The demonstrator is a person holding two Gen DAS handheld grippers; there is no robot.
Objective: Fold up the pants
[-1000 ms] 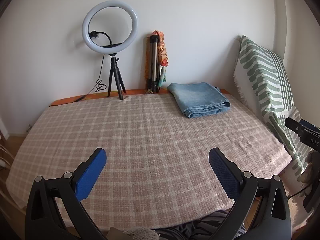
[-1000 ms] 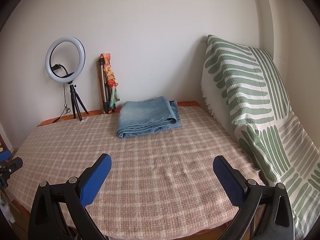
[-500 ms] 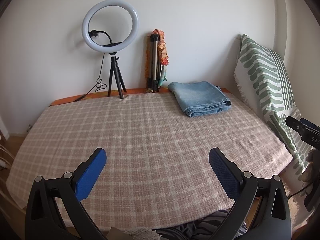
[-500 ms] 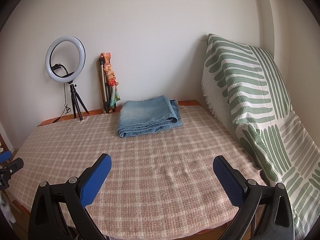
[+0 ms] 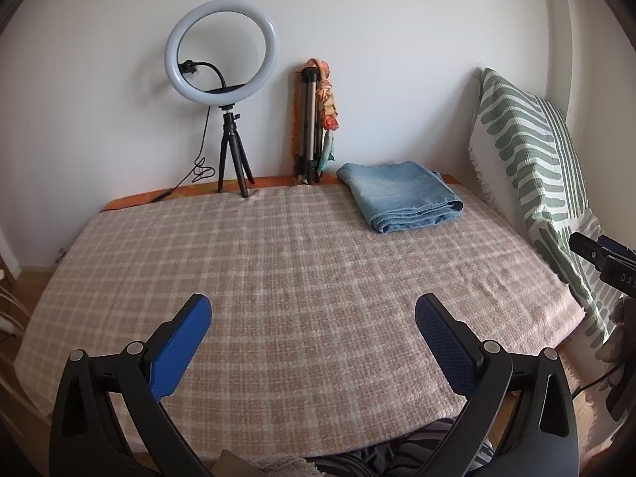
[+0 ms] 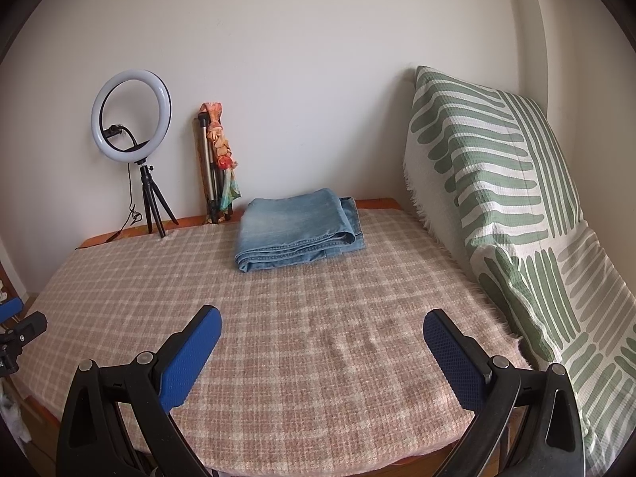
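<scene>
Nearest, the left gripper (image 5: pixel 313 314) and right gripper (image 6: pixel 322 328) hover over the near edge of the checked blanket (image 5: pixel 278 270), jaws spread wide and empty — a resting pose, likely because nothing is left to grasp. Far back near the wall lie the jeans (image 6: pixel 296 228) (a compact folded stack, parked clear of the working area), beside the folded tripod (image 6: pixel 212 167) and ring light (image 6: pixel 131 117).

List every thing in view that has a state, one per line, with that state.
jeans: folded into a flat stack, lying at the far side of the table, untouched
left gripper: open, empty
right gripper: open, empty
ring light: upright on its small tripod; lit or not, cannot tell
folded tripod: legs closed, leaning on the wall
checked cloth: spread flat over the table
</scene>
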